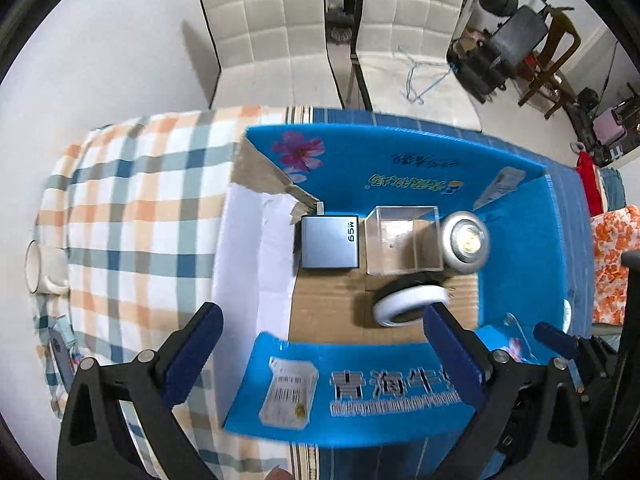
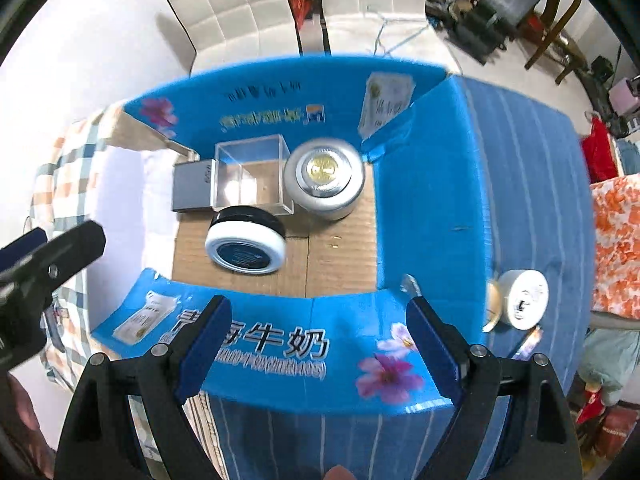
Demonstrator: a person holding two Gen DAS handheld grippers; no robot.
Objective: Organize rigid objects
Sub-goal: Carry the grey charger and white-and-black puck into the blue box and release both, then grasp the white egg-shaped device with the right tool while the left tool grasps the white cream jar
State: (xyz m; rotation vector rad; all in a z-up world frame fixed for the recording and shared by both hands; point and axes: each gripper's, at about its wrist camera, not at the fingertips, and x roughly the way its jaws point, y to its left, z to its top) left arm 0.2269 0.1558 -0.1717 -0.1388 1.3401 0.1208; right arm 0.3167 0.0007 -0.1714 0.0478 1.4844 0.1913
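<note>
Both tongs, left (image 1: 320, 344) and right (image 2: 320, 332), are wide open, empty, above the blue box (image 2: 432, 184). Charger (image 1: 330, 242), clear cube (image 2: 252, 172), tin (image 2: 324, 178), jar (image 2: 246, 248) sit inside. Next: fetch the white roll (image 2: 522, 298) beside the box, rt side.

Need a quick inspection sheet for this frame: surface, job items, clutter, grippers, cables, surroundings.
Surface: table under checked cloth and blue striped cloth.
Job items: blue box holds grey charger, clear cube, silver puck light, white-rimmed jar.
Clutter: white round item outside the box; mug.
Grippers: left gripper and right gripper open, empty, above box.
Cables: nothing seen.
Surroundings: two white chairs, exercise gear.
</note>
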